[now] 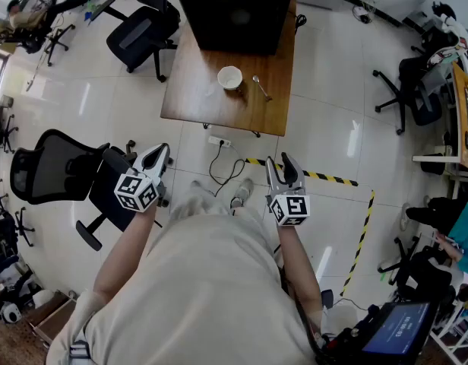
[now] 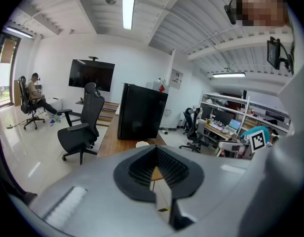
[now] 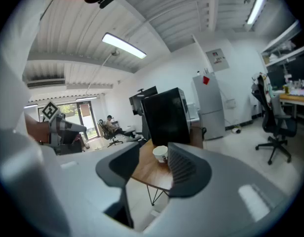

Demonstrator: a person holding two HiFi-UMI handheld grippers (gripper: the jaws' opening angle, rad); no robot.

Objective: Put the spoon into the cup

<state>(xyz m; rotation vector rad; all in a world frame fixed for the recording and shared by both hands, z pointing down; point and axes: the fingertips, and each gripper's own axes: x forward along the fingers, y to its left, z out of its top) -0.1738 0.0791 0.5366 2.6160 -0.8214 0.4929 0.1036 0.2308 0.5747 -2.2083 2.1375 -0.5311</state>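
One cup (image 1: 230, 77) on table (image 1: 196, 90) (spoon (image 1: 260, 87) just beside, outside).

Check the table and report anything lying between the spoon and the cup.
Nothing visible does. The spoon lies just right of the cup in the head view, apart from it, with only bare wooden table between them.

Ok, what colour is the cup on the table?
White; the cup shows best in the head view.

Glossy white floor tiles (image 1: 325, 74) surround a wooden table (image 1: 192, 90), black office chairs (image 1: 139, 33) and striped hazard tape (image 1: 329, 178).
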